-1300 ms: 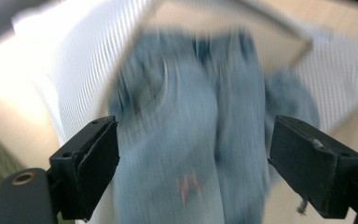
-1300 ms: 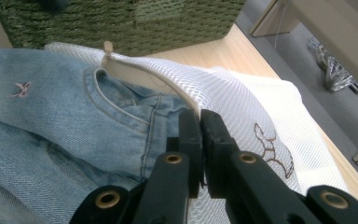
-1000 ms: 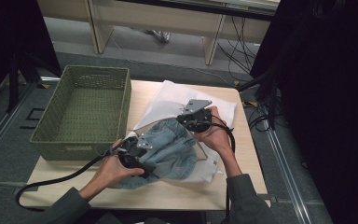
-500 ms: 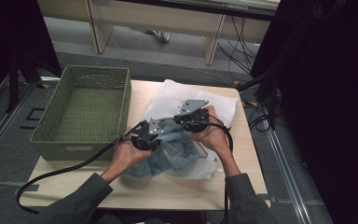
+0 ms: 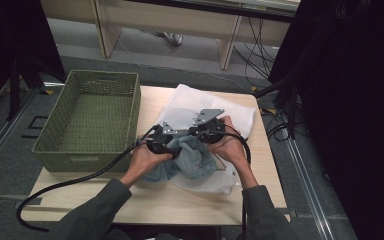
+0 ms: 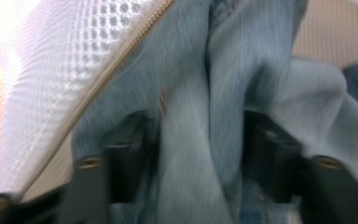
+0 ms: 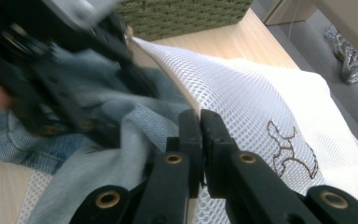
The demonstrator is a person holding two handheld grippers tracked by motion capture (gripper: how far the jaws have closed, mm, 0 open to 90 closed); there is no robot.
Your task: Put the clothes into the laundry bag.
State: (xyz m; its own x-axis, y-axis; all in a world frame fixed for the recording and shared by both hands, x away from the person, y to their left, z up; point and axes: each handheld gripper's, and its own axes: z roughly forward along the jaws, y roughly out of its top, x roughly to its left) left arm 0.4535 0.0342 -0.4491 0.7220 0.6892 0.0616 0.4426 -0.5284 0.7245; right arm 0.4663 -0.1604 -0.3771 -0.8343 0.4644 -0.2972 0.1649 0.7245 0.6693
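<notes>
A pair of light blue jeans lies bunched on a white mesh laundry bag on the table. My right gripper is shut on the bag's zipper edge and holds it up. In the right gripper view the jeans lie just left of that edge, at the bag's mouth. My left gripper sits right beside it, pushed into the denim. Its jaws have just been opening. In the left gripper view they stand apart, with a loose fold of denim between and draped over them, next to the mesh bag.
A green woven basket stands empty on the table's left half. The wooden table shows bare along its front edge. Black cables trail from both grippers off the front. Desks and cables stand on the floor beyond.
My left hand has moved from the jeans' lower left up and right to the right gripper, bunching the denim toward the bag. The right gripper has stayed put.
</notes>
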